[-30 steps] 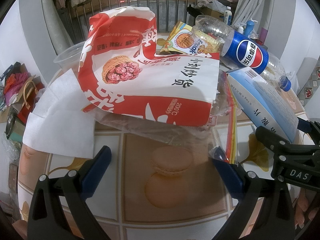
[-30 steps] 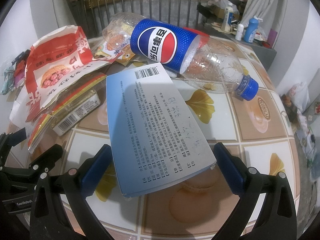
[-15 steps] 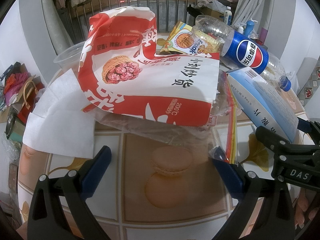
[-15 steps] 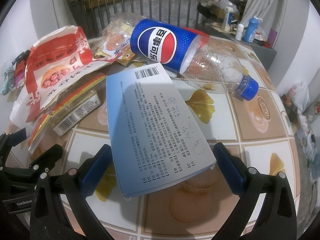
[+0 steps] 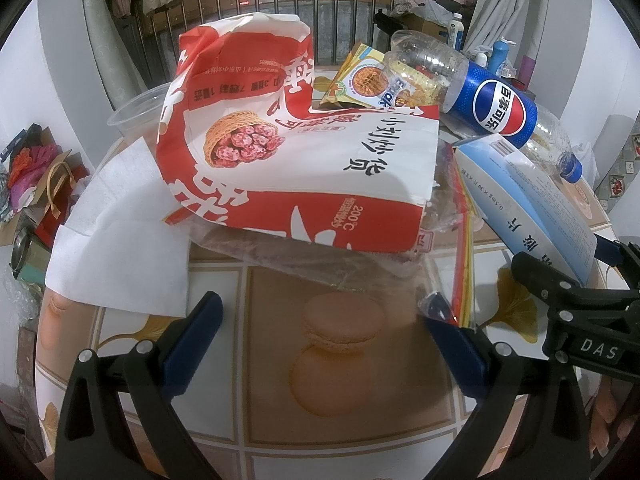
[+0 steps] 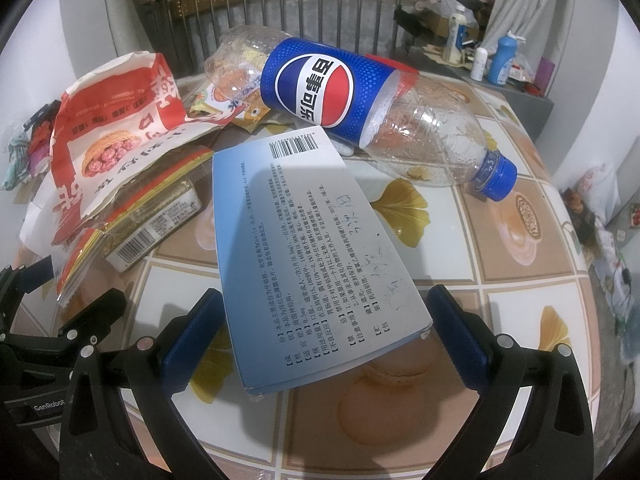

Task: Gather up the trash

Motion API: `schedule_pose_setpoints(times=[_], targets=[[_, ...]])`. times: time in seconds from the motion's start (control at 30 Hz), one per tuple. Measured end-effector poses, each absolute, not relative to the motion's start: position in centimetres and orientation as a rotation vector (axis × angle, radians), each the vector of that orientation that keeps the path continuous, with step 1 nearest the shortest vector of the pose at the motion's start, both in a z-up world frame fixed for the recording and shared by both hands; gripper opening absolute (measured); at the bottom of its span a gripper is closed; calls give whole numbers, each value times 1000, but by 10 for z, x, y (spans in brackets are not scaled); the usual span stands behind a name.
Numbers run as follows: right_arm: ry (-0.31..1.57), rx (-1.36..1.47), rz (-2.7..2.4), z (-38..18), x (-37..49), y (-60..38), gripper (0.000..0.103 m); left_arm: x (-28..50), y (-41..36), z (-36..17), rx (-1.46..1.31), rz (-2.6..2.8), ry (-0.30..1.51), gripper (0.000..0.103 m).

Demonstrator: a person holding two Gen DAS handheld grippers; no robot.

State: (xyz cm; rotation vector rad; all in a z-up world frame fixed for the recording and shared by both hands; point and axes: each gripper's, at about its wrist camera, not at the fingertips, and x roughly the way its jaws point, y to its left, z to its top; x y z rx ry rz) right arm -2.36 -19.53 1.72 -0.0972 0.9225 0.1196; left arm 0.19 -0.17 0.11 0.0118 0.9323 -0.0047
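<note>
Two claws, left claw [image 5: 320, 336] and right claw [image 6: 326, 326], gape wide, holding nothing. One red-and-white paper bag [image 5: 296, 152] fills frame centre; one clear Pepsi bottle [image 6: 352, 104] sits upper middle above one blue-white card box [image 6: 308, 248] on the tiled worktop [image 6: 516, 280].

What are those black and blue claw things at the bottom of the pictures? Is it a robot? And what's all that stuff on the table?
It's not a robot. A person holds one grabbing tool in each hand, and each tool has a small camera looking out along its two blue fingers. So one picture is from the left tool and the other from the right tool.

Both tools are open and hold nothing. The job is picking up trash on the table.

The left tool faces a red and white paper bag, with a white napkin beside it. The right tool has its fingers on either side of a blue box, not squeezing it. Behind the box lies an empty Pepsi bottle on its side, cap on.
</note>
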Motion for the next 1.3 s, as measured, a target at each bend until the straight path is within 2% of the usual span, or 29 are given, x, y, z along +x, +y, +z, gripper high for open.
schedule_pose_setpoints(times=[1.3], targets=[[925, -101, 109, 17, -23, -191, 97, 2, -1, 1, 12, -5, 932, 99]])
